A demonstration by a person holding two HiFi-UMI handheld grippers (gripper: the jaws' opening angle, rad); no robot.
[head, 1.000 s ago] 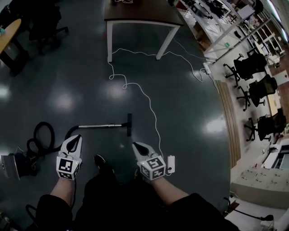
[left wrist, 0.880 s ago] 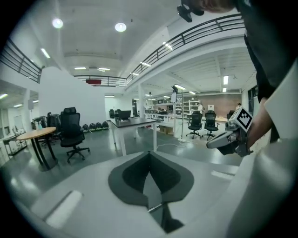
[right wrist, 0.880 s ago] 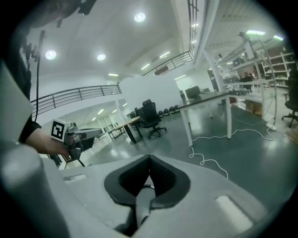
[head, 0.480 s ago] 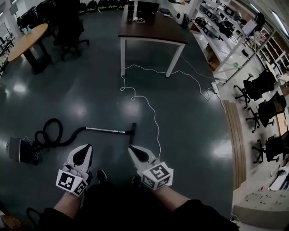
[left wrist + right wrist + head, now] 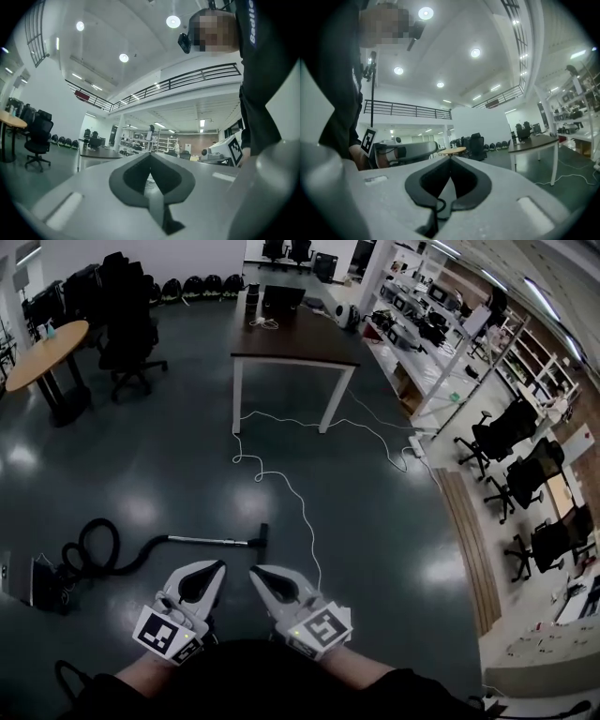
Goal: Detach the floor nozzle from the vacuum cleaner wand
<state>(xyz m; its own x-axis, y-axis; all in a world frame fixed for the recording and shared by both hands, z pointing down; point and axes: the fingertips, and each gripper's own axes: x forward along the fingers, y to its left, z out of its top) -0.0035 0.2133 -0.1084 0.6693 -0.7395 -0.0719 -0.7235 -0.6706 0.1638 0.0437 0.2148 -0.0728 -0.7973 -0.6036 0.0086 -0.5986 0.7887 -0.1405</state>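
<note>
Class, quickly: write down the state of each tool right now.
Left tool: closed, holding nothing.
Right tool: closed, holding nothing.

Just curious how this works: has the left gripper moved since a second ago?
Yes. Against the vacuum wand, the left gripper has shifted right, from its left end toward the floor nozzle.

A: What fills the foreground?
B: The left gripper (image 5: 150, 155), its grey jaws pressed together with nothing between them.
A: And beyond it?
B: A large hall: an office chair (image 5: 38, 137) at left, a dark table (image 5: 96, 153) centre, a balcony railing (image 5: 187, 79) above, ceiling lights (image 5: 173, 21), and a person's dark clothing (image 5: 265, 84) at right.
</note>
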